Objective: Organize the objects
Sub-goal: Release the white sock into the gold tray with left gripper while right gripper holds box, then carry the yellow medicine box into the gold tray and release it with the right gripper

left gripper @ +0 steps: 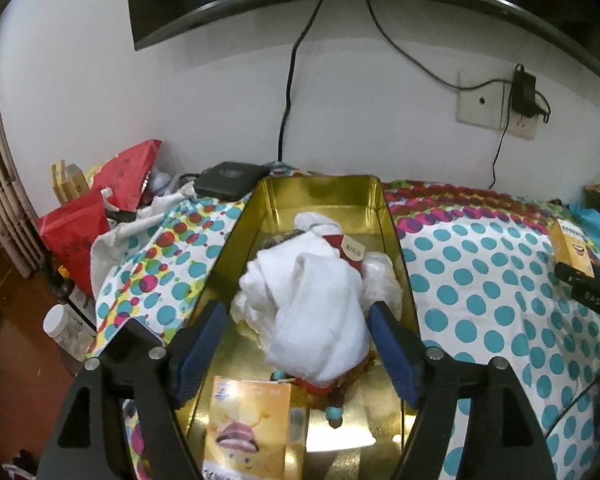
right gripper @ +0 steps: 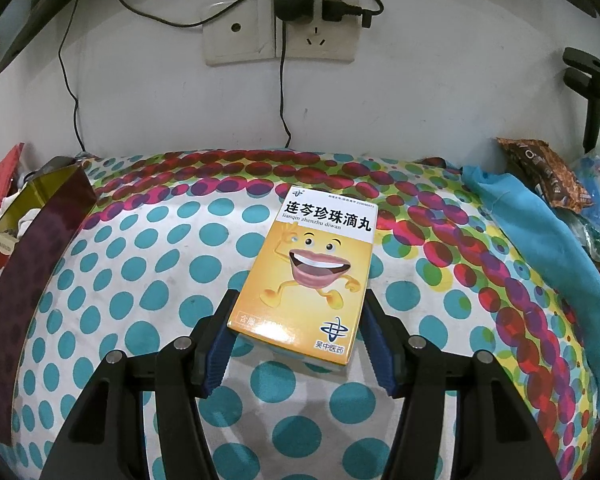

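I see the yellow cardboard medicine box lying flat on the polka-dot tablecloth, its near end between my right gripper's spread ribbed blue pads, while my left gripper hangs wide apart over the white towel in the gold tin.
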